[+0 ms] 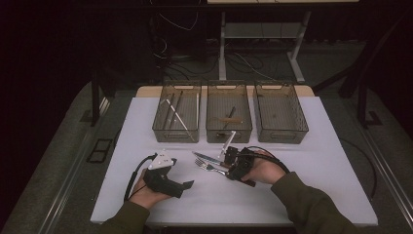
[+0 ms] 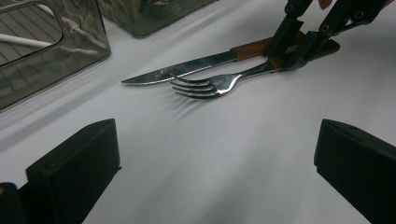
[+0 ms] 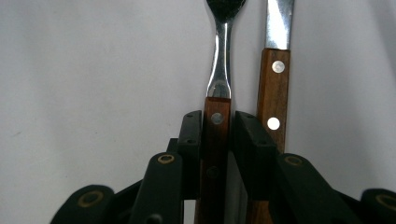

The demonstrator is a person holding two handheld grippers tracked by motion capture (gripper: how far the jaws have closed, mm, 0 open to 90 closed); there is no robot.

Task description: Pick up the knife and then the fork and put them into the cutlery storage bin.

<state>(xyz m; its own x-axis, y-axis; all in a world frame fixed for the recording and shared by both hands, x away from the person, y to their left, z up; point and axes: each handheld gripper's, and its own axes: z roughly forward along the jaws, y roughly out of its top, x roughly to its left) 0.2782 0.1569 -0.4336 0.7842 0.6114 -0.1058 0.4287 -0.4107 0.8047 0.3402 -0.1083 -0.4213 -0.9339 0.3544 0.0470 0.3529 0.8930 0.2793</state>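
The right gripper (image 1: 233, 165) lies low over the white counter (image 1: 311, 185), its jaws nearly closed around the wooden handle of the fork (image 1: 208, 166). In the right gripper view the two black jaws sit tight against either side of that handle just below its rivet, so the fork (image 3: 218, 88) is clamped between them, its steel neck and tines running straight away from the camera. The knife (image 3: 274, 79) lies just beside the fork on the counter, parallel to it, its wooden handle outside the grip and close against the outer face of one jaw. In the left gripper view the fork (image 2: 212, 84) and knife (image 2: 187, 69) lie side by side on the counter, tines and serrated blade pointing the same way, with the right gripper (image 2: 299, 46) at their handle ends. The left gripper (image 1: 163, 178) rests in the person's left hand near the front of the counter, well apart from the cutlery; its jaws stand wide open with nothing between them but bare counter. Along the far side of the counter stand three bins in a row: the left bin (image 1: 160, 127) holds long thin sticks, the middle bin (image 1: 212, 131) holds a few utensils I cannot tell apart, and the right bin (image 1: 302, 127) stands beside it.
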